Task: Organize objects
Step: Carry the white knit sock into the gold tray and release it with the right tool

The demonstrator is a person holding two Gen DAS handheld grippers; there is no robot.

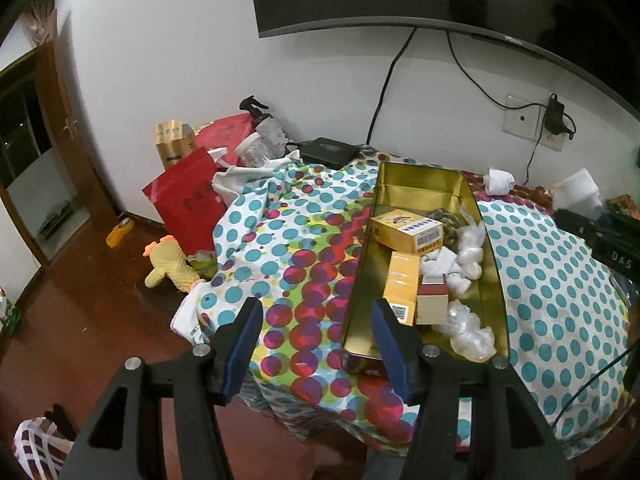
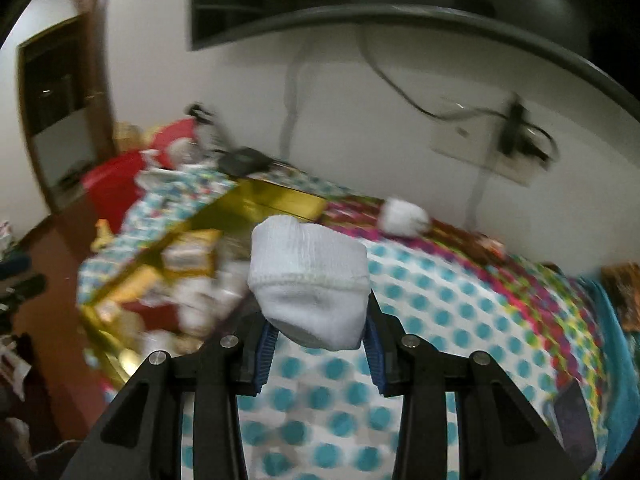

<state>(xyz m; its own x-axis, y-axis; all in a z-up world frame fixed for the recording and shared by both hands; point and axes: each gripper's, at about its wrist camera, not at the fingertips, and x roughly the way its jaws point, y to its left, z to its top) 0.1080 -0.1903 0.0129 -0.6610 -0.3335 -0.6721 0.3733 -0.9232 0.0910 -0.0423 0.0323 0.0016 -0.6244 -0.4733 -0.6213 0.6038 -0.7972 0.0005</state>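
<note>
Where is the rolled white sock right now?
In the right wrist view the sock is clamped in the right gripper, lifted above the dotted cloth, just right of the gold tin.

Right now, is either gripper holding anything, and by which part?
The right gripper holds a rolled white sock, pinched at its lower, rounded end. The left gripper holds nothing; its jaws stand open at the gold tin's near corner.

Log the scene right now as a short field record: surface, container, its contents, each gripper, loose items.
surface: spotted cloth
container: gold tin, open
contents: yellow boxes, red-topped box, white bundles
left gripper: open, empty, one finger at the tin's near end
right gripper: shut on white rolled sock, above the cloth
loose: second white sock near the wall
</note>
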